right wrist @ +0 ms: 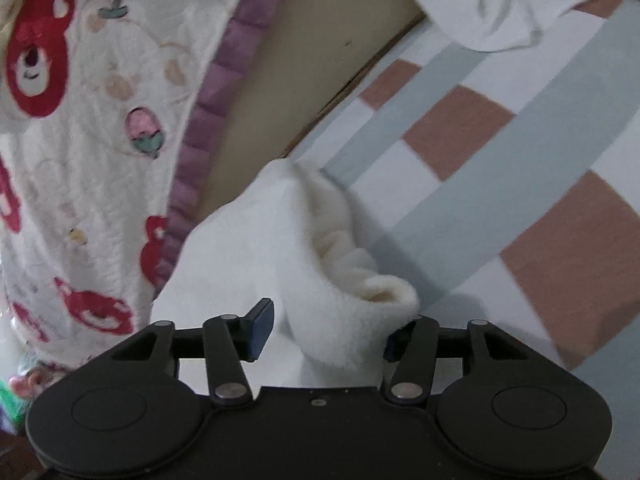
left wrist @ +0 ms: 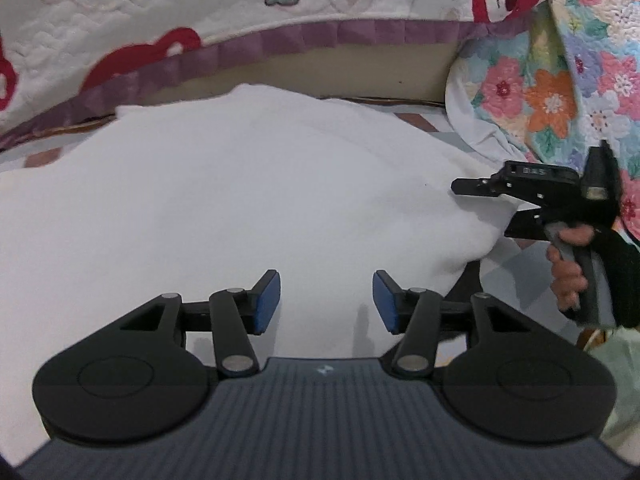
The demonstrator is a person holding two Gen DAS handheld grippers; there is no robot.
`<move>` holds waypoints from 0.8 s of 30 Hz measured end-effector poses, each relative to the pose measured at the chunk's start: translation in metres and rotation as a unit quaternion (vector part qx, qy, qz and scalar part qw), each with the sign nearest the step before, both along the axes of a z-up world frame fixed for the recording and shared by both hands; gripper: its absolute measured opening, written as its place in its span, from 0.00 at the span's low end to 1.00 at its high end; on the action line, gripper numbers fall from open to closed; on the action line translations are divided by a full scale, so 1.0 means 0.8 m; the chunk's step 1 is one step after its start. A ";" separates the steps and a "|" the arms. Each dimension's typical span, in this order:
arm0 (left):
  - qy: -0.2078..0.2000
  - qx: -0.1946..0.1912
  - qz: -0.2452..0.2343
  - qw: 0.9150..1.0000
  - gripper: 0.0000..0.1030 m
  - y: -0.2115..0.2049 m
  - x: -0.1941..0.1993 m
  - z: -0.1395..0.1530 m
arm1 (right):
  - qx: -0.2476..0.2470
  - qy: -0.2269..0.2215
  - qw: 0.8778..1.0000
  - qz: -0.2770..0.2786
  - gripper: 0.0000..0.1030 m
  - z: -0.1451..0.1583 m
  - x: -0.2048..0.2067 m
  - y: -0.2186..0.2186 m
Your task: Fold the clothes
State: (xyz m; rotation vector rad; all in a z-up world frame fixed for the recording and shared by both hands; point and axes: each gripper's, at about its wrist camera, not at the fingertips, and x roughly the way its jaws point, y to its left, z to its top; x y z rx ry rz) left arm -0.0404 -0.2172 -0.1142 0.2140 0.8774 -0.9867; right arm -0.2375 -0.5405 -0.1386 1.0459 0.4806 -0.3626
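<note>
White fleece garment (left wrist: pixel 240 200): lies spread over the checked bedsheet (right wrist: pixel 500 128), covering most of it in the left wrist view. Its far edge lies near the tan bed board (left wrist: pixel 320 76). One fluffy, ribbed edge (right wrist: pixel 352 256) is bunched up and curls open in the right wrist view.

Left gripper (left wrist: pixel 326 300): hovers over the near part of the garment. Jaws spread, blue pads (left wrist: pixel 266 304) apart, only flat white fleece showing between them; no fabric is pinched.

Right gripper (right wrist: pixel 328 330): at the garment's right edge as the left wrist view shows it, held by a hand (left wrist: pixel 568 276) in a dark sleeve (left wrist: pixel 616 276). Jaws spread wide. A fold of the garment lies between them and covers the right pad, so contact on that side cannot be told; the left pad (right wrist: pixel 262 330) stands clear of the fleece.

Bear-and-strawberry quilt (left wrist: pixel 120 20): cream, with a purple border (left wrist: pixel 320 32), hanging beyond the garment, above the bed board.

Floral quilt (left wrist: pixel 560 92): pink, orange and blue flowers, to the right of the garment, beyond the right gripper.

White cloth (right wrist: pixel 500 12): crumpled on the bedsheet, well apart from the garment, at the far end.
</note>
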 end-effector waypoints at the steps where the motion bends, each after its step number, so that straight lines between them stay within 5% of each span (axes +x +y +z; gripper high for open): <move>1: 0.008 0.008 0.007 1.000 0.50 -0.006 0.003 -0.006 | -0.019 0.009 1.000 0.011 0.56 0.005 0.003 0.002; 5: 0.034 0.020 0.030 0.999 0.50 -0.016 0.013 -0.025 | -0.055 0.026 0.998 0.033 0.57 0.015 0.013 0.002; 10: 0.043 0.015 0.037 0.998 0.50 -0.014 0.017 -0.028 | 0.008 0.004 1.000 0.009 0.57 -0.010 0.008 0.007; 12: 0.050 0.015 0.043 0.998 0.50 -0.015 0.019 -0.028 | 0.012 -0.011 1.000 0.012 0.21 -0.008 0.010 0.012; 13: 0.053 0.015 0.046 0.997 0.50 -0.016 0.021 -0.028 | 0.011 -0.017 1.000 0.015 0.21 -0.004 0.012 0.014; 20: 0.114 0.014 0.105 0.988 0.50 -0.002 0.032 -0.015 | -0.116 -0.118 0.981 0.105 0.20 0.123 0.059 0.053; 24: 0.118 -0.023 0.108 0.987 0.48 0.046 0.041 0.015 | -0.132 -0.151 0.960 0.193 0.19 0.178 0.110 0.100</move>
